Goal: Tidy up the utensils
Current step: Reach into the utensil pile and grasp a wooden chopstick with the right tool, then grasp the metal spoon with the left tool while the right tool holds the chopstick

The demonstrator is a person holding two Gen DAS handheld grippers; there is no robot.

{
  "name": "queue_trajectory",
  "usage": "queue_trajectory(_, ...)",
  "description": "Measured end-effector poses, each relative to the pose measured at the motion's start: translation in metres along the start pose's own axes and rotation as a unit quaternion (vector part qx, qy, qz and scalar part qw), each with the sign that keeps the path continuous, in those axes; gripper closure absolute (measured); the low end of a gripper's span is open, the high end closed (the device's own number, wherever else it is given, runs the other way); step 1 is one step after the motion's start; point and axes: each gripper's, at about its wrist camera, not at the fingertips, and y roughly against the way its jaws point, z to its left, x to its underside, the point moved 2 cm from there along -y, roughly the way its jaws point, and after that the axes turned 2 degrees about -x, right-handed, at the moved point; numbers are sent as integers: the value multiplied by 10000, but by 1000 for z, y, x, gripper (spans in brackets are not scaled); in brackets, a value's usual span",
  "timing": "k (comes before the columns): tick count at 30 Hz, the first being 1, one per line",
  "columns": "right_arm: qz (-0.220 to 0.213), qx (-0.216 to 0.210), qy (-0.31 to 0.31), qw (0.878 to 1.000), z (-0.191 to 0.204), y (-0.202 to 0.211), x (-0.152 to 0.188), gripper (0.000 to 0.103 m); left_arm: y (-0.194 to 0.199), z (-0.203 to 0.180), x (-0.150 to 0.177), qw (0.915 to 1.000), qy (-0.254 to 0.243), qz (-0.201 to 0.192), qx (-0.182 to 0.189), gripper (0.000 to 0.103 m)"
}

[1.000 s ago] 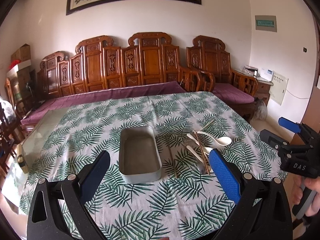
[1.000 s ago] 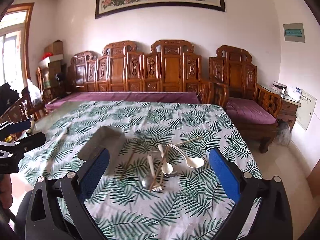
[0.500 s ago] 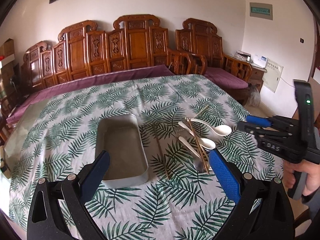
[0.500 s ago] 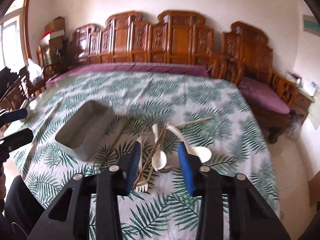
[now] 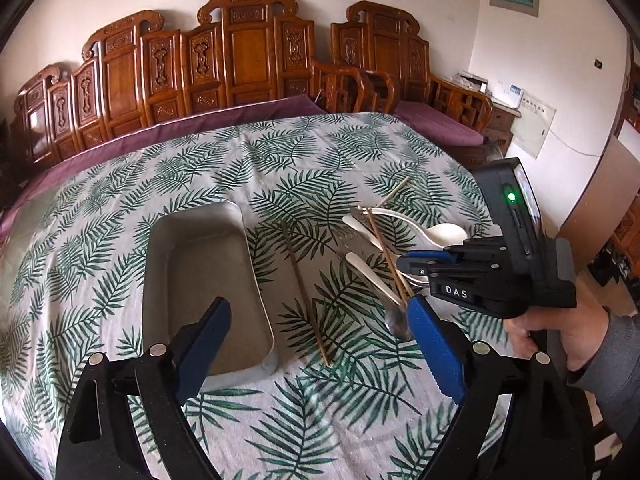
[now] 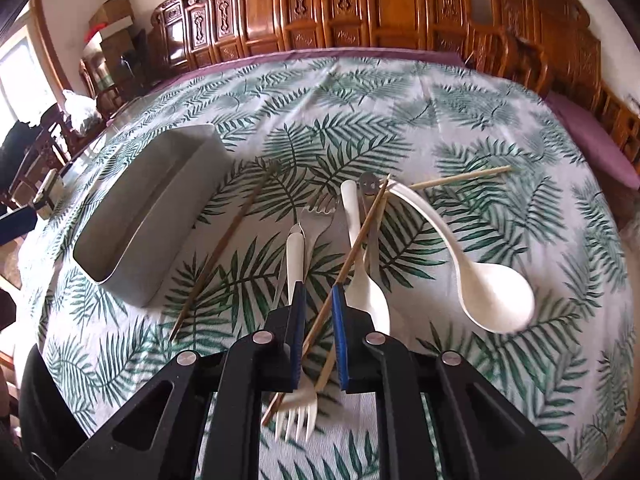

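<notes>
The right gripper has its jaws closing round one wooden chopstick, which runs slantwise between the blue pads — a gap shows on either side, so I judge it not yet pinched. That chopstick lies across the heap, hence the easiest piece to lift first. Beside the jaws lie a white plastic fork and a white spoon; a larger ladle-shaped spoon sits to their right, a second chopstick to their left. The left gripper hangs with jaws wide and just beginning to narrow, nothing between them, its left pad over the near end of the empty metal tray — probably to steady it.
</notes>
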Motion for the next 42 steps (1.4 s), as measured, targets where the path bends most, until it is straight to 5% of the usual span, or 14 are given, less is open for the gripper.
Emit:
queue_trajectory(18, 506, 525, 208, 9971, -5, -31, -10, 95, -28, 1, -10, 9998, 46, 169, -26, 17)
queue_trajectory(36, -306, 316, -125, 9990, -34, 58, 0, 97, -52, -37, -13, 9984, -247, 498, 126, 26)
queue_trajectory(42, -398, 441, -274, 9979, -46, 82, 22, 97, -78, -55, -10, 9969, -71, 733, 270, 39)
